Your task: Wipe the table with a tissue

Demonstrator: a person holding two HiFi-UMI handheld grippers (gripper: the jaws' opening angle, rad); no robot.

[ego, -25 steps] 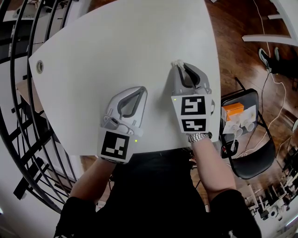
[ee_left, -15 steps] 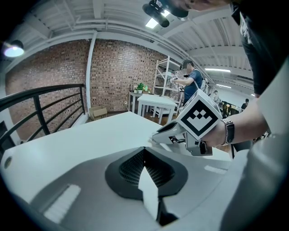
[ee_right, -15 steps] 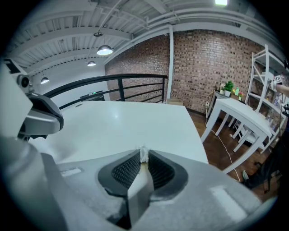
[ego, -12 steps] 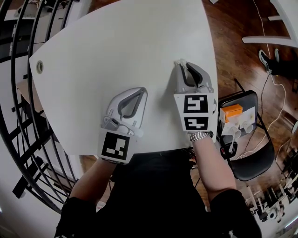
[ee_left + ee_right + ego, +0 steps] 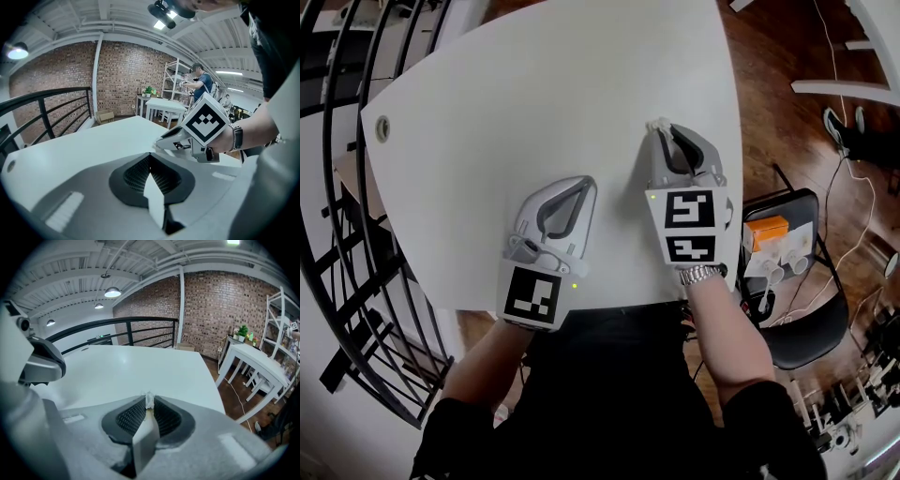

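Both shut: right claw (image 5: 660, 128) pinching tissue (image 5: 149, 400) on table (image 5: 534, 84); left claw (image 5: 586, 183) empty.

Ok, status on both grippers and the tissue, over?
Right gripper shut on tissue, tip down at the table. Left gripper shut, empty. Nothing in the wiping path.

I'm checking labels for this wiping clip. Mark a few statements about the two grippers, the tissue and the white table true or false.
1. The right gripper is shut on a small wad of white tissue. True.
2. The left gripper grips a tissue too. False: its jaws are together with nothing between them.
3. The orange box sits on the white table. False: it lies on the black chair beside the table.
4. Both grippers are over the table. True.
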